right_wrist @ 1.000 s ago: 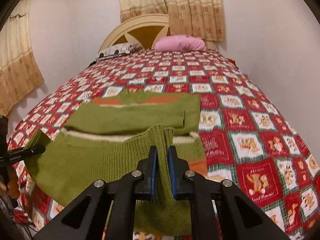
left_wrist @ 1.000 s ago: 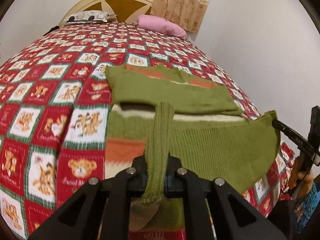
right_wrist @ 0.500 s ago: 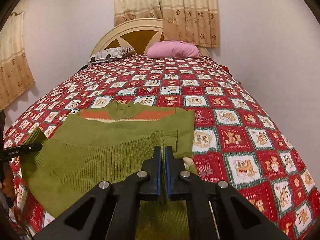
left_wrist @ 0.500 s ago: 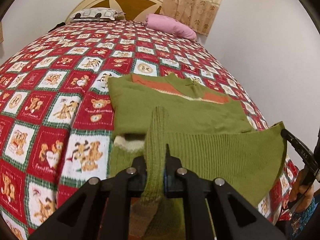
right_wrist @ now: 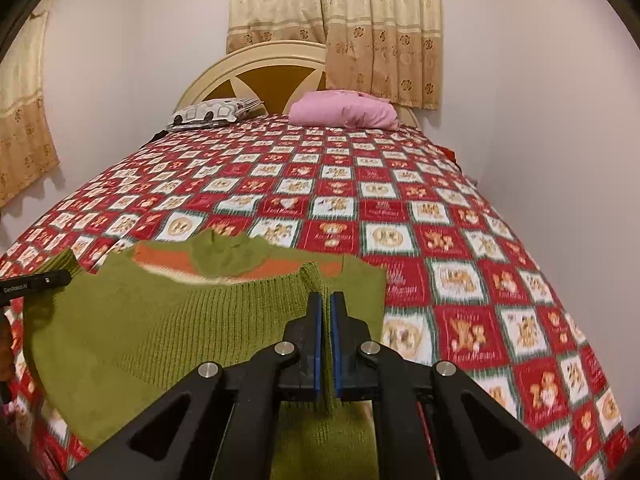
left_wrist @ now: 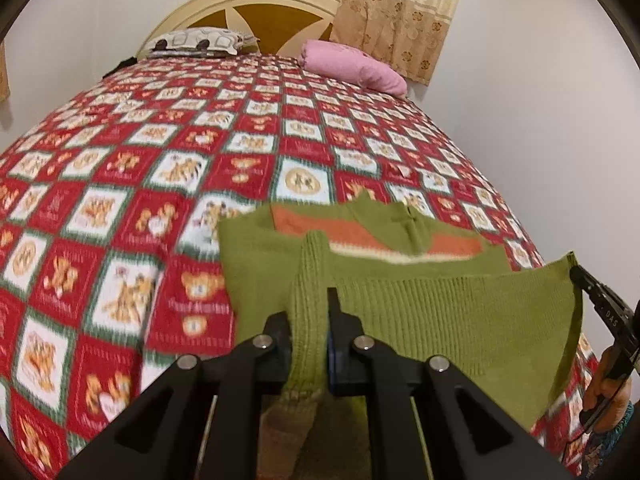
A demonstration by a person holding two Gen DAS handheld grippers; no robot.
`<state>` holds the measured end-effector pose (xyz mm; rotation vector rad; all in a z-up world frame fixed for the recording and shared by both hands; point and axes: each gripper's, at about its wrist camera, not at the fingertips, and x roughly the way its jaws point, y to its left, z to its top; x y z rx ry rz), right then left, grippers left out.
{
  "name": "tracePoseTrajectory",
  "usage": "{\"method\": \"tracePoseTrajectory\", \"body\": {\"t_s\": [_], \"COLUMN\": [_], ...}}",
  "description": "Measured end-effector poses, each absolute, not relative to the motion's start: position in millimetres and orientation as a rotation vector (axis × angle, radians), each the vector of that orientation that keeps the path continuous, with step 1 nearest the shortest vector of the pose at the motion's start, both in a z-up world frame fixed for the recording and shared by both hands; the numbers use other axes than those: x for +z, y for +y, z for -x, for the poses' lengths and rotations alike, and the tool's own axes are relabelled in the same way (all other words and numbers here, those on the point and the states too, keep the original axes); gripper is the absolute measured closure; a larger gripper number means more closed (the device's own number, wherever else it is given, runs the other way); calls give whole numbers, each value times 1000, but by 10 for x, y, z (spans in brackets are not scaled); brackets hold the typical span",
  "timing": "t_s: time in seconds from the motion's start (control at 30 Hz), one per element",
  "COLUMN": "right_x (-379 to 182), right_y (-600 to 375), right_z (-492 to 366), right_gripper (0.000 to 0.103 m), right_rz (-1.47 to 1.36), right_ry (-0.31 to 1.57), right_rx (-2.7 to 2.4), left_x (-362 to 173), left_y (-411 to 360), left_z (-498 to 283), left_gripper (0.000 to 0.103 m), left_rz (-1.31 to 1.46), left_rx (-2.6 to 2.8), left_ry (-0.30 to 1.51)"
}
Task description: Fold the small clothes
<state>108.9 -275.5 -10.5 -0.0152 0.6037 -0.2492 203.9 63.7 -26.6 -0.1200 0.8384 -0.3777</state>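
Observation:
A small green knitted sweater (left_wrist: 440,312) with an orange and cream stripe lies on the bed near its foot, sleeves folded in. My left gripper (left_wrist: 310,300) is shut on the left corner of its ribbed hem, which stands up between the pads. My right gripper (right_wrist: 325,300) is shut on the hem's right corner (right_wrist: 316,276). The hem is lifted and stretched between both grippers, held over the sweater's body, close to the orange chest stripe (right_wrist: 168,258) and collar (right_wrist: 228,254). Each gripper's tip shows at the other view's edge, the right one (left_wrist: 600,304) and the left one (right_wrist: 36,282).
The bed carries a red and white teddy-bear quilt (right_wrist: 400,216). A pink pillow (right_wrist: 344,110) and a patterned pillow (right_wrist: 212,110) lie at the cream headboard (left_wrist: 256,8). Walls close in on the right side; curtains (right_wrist: 340,20) hang behind.
Both grippers have carried the lifted hem away from the bed's foot toward the collar, covering the cream stripe and lower body. The right jaws pinched tighter on the hem.

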Motion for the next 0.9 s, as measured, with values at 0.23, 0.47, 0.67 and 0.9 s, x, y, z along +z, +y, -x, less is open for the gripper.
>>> {"method": "tracePoseTrajectory", "body": {"t_s": [0.23,0.47,0.67,0.9], "right_x": [-67,-230,-467,-968], "right_y": [-2816,-2941,-3085,-3269], "right_z": [-1658,-2212,-2617,-2831], "right_gripper": [100,100,100,100], "right_rz": [76,99,138,124], "right_ry": [575,577,598,721], "right_rx": [-300,-352,-404,-426], "left_x": [-185,-288,-595,-908], "left_y": [472,345,168,106], "left_z": [-2540,-3036,-3407,-3461], "left_gripper": [93,93,93,83], "left_rz": [99,110,72,28], "left_rx": [-303,-257,-161,-120], "left_ry": [783,779,809,876]}}
